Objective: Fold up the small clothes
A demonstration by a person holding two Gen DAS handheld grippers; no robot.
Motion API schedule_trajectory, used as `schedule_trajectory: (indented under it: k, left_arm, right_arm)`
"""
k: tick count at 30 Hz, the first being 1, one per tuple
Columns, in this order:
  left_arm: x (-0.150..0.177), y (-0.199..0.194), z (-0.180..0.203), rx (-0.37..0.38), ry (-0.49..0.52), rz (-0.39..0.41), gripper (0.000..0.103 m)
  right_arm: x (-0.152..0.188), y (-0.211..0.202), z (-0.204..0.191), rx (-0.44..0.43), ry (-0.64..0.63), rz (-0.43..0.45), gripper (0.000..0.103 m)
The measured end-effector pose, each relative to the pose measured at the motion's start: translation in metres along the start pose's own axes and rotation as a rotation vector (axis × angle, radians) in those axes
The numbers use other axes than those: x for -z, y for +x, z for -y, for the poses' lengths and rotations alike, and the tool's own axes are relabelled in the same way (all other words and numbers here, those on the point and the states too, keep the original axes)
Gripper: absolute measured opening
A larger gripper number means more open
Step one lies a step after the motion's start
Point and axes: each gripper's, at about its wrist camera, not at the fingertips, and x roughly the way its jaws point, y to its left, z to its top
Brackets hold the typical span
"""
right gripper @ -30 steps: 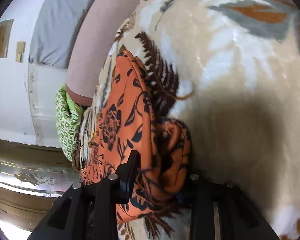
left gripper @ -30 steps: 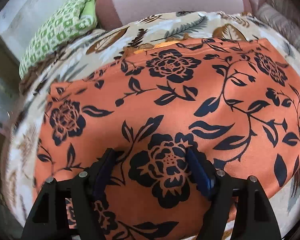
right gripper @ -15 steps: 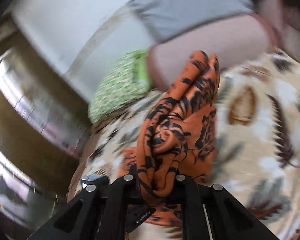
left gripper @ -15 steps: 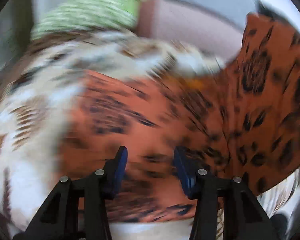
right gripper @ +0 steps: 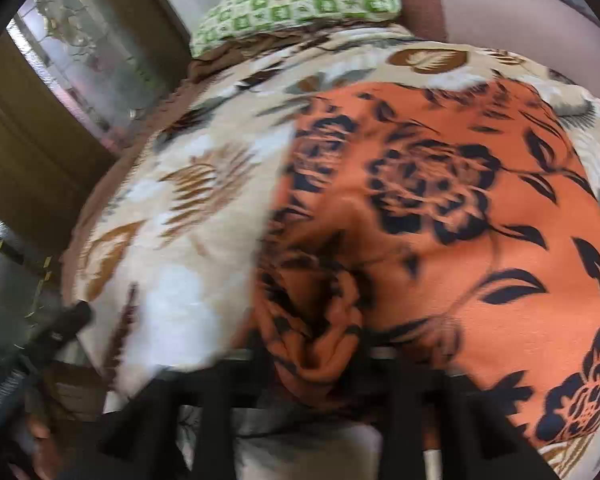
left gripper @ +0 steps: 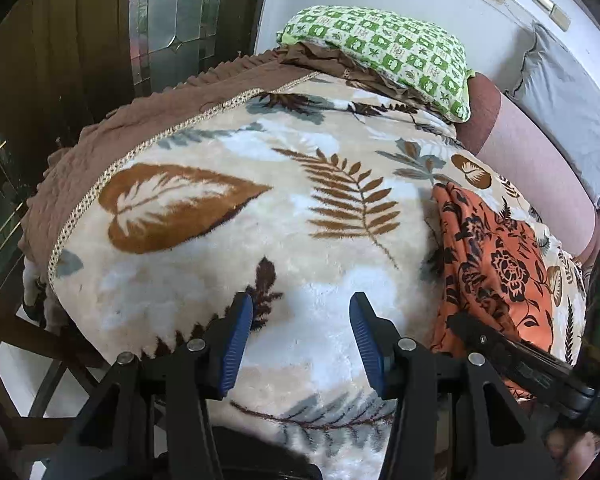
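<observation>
The orange garment with black flowers (left gripper: 496,264) lies folded on the leaf-print blanket (left gripper: 228,208), at the right of the left wrist view. My left gripper (left gripper: 300,340) is open and empty, over bare blanket to the left of the garment. My right gripper (right gripper: 316,356) is shut on a bunched edge of the orange garment (right gripper: 440,208), which fills the right of the blurred right wrist view. Its fingers are mostly hidden by cloth. The right gripper's body also shows in the left wrist view (left gripper: 516,360), at the garment's near edge.
A green checked pillow (left gripper: 380,48) lies at the blanket's far end, beside a pink bolster (left gripper: 528,152) and a grey cushion (left gripper: 568,96). A brown frilled cover (left gripper: 100,136) hangs at the left edge. A glass-panelled wooden door (left gripper: 100,32) stands to the left.
The right gripper has carried the garment's edge up and over to the right, leaving it folded and narrower. The left gripper has let go of the cloth, opened wider and moved left over bare blanket.
</observation>
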Motion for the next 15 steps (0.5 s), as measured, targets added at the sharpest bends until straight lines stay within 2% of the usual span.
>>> schedule_trajectory:
  k: [2,5,7,10,13,15]
  left_arm:
    - [0.0,0.002,0.006,0.039,0.009,-0.008,0.052]
    - [-0.006,0.008,0.023,0.119,0.052,-0.027,0.057]
    - [-0.007,0.014,0.037,0.156,0.082,-0.06,0.058]
    - [-0.002,0.008,0.06,0.253,0.106,-0.086,0.058]
    - [0.015,0.0,0.1,0.31,0.228,-0.082,0.058]
    - [0.029,-0.002,0.132,0.297,0.356,-0.058,0.058]
  right_arm:
    - [0.001,-0.007,-0.01,0.0,-0.045,0.001,0.079]
    - [0.007,-0.034,-0.001,-0.115,0.004,0.077,0.079]
    - [0.009,-0.056,0.021,-0.133,0.069,0.127,0.079]
    - [0.011,-0.08,0.063,-0.154,0.183,0.179,0.079]
    - [0.015,-0.089,0.103,-0.17,0.287,0.207,0.079]
    - [0.013,-0.092,0.122,-0.183,0.333,0.208,0.079]
